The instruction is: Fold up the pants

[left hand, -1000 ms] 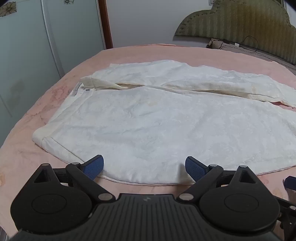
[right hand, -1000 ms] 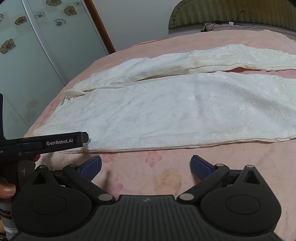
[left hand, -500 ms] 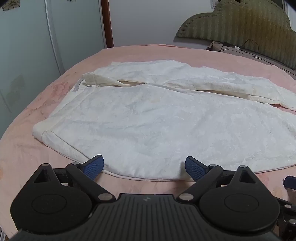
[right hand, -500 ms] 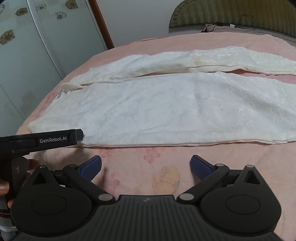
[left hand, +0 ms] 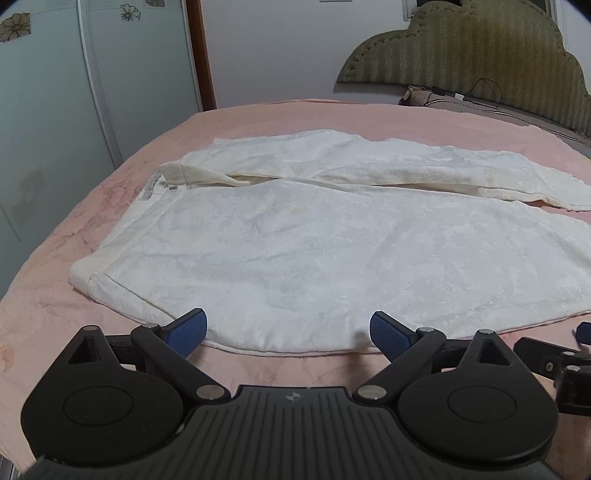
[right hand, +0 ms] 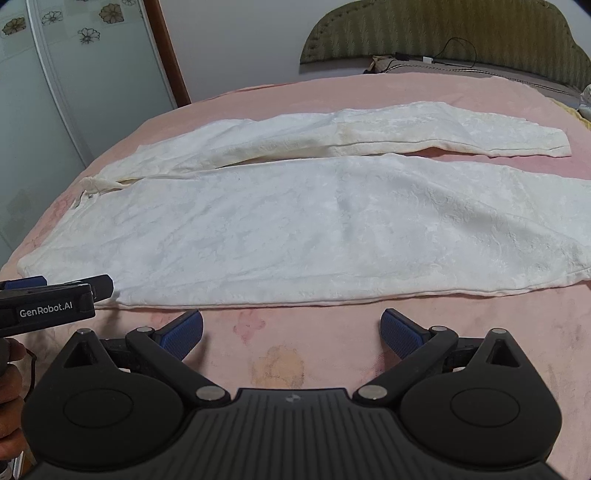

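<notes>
A: Gripper status?
B: Left gripper [left hand: 288,328]: fingers spread wide, nothing held, at the near hem of the pants [left hand: 314,251]. Right gripper [right hand: 291,330]: likewise spread, over bare bedspread [right hand: 332,350].
A: Pants position?
B: Flat on the bedspread, legs side by side. Waist label probably at far left; blurred. Headboard [right hand: 443,33] beyond.

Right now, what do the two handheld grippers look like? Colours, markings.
Both match: the left gripper and right gripper have matte black ribbed bodies, round black side housings, silver pivot pins, black linkage arms and blue textured finger pads. A small logo sits centre on each body. The left one's side reads "GenRobot.AI" in white.
</notes>
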`<state>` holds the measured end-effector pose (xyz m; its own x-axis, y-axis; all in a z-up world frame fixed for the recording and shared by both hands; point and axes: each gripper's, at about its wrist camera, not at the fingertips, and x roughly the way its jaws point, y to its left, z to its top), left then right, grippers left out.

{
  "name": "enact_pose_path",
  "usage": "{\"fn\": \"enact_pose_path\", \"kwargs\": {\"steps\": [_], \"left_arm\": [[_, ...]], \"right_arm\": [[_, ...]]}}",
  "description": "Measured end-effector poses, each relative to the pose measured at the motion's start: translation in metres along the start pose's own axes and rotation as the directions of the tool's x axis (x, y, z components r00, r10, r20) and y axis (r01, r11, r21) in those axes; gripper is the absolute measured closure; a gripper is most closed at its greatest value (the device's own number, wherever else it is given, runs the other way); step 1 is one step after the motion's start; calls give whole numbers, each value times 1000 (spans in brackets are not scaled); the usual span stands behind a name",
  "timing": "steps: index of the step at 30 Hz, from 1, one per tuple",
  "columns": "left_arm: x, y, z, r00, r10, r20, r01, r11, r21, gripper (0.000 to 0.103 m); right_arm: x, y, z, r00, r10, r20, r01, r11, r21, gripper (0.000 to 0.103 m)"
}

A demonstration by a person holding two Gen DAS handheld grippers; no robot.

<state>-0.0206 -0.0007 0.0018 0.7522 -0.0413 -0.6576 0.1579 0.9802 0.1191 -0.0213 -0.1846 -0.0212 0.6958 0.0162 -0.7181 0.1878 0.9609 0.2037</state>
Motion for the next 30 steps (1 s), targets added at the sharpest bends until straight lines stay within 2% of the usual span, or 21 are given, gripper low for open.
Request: {"fn": "enact_pose_path", "kwargs": {"steps": [4,9,15,30], "left_arm": [[1,-1,-1,999,-37,-15,38,999,6,6],[-1,2,1,1000,-30,-3,30,1000,-3,6],[4,7,2,1000,-9,-30,8,1000,-29,6],[5,6,1,999,5,-42,-6,1000,-8,6]], "right_arm": [[2,0,-1,1000,-2,-5,2,1000,-4,0],[3,0,-1,1000,0,-10,0,1000,2,0],[1,-1,-1,1000,13,-2,-13,1000,12,0],[-3,1,-1,999,50,13,-50,999,13,0]]}}
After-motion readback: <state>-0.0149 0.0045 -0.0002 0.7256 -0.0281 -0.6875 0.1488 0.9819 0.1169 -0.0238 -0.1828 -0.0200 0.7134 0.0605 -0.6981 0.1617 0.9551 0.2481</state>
